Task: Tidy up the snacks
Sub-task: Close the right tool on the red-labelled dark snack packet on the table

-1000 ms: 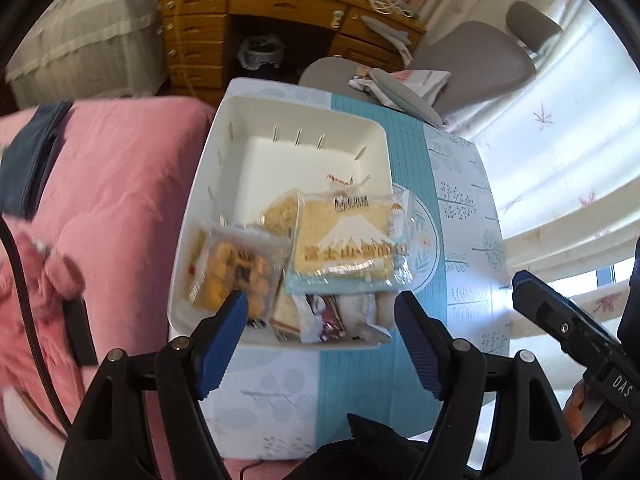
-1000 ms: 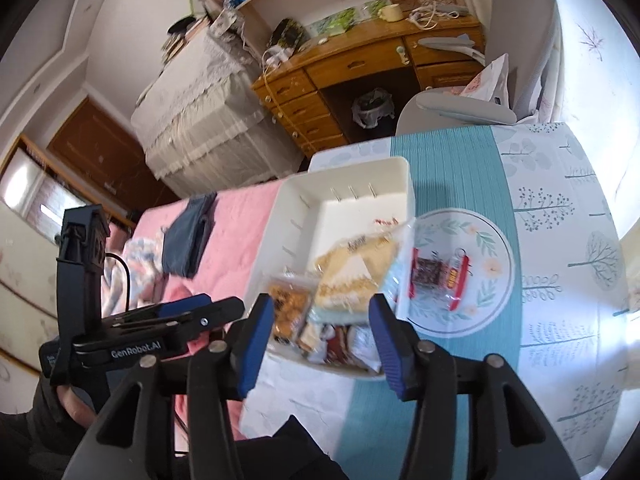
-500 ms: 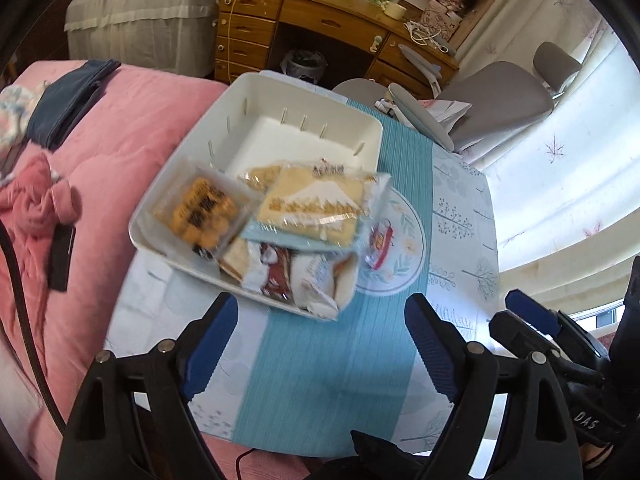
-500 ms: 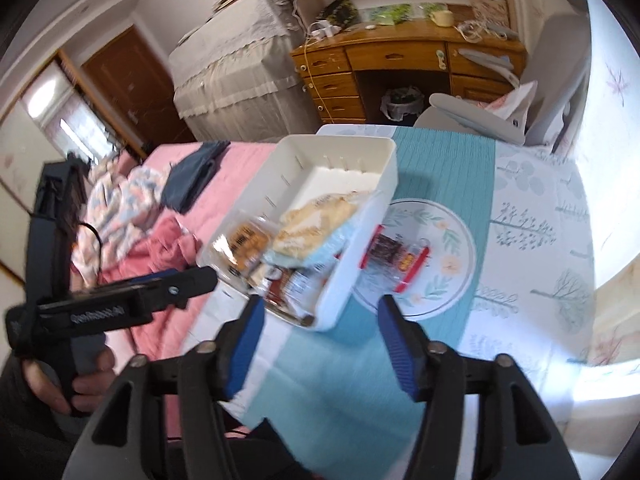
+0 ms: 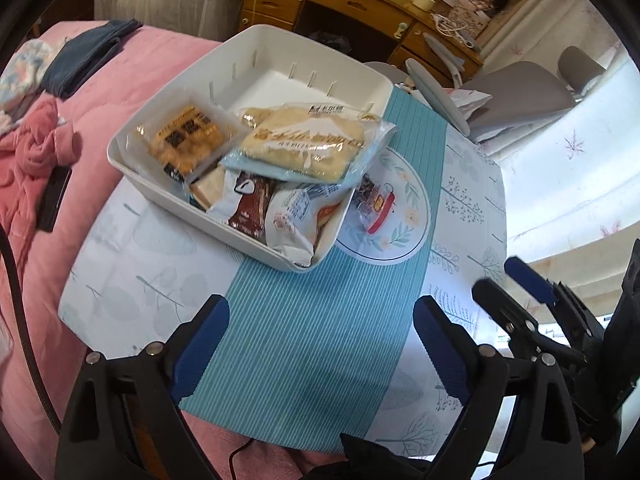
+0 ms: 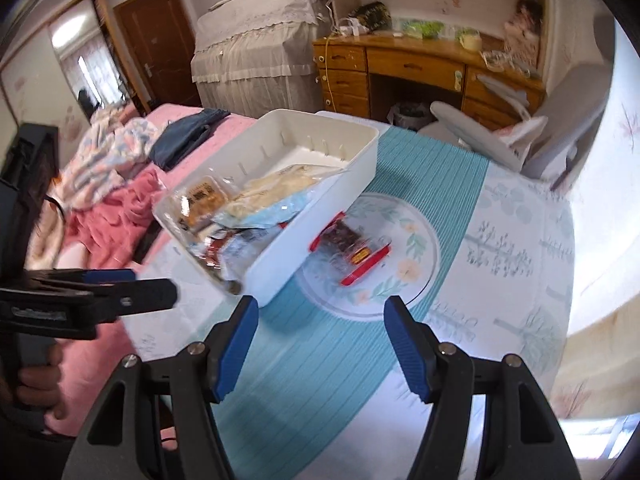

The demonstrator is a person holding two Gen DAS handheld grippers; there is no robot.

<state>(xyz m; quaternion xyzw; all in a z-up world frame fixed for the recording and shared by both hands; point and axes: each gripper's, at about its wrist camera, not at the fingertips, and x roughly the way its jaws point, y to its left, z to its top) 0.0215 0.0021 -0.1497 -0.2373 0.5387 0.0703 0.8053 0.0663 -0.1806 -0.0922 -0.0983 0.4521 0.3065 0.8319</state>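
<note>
A white bin (image 5: 160,178) (image 6: 320,208) sits on the table and holds several snack packs, a flat Fuji-print pack (image 5: 308,144) on top, a tray of yellow biscuits (image 5: 188,140) at its left. A red-edged snack packet (image 5: 376,206) (image 6: 352,252) lies on the table's round print, just right of the bin. My left gripper (image 5: 320,340) is open and empty, above the near table edge. My right gripper (image 6: 320,332) is open and empty, short of the packet; it also shows at the right of the left wrist view (image 5: 516,292).
The table (image 5: 304,344) has a teal striped runner. A pink bed (image 5: 120,80) with clothes lies along its left side. A grey chair (image 5: 520,96) and a wooden desk (image 6: 400,68) stand beyond the far end.
Both grippers have pulled back toward the near table edge and the view has swung. Bin and snacks have not moved. Both stay open.
</note>
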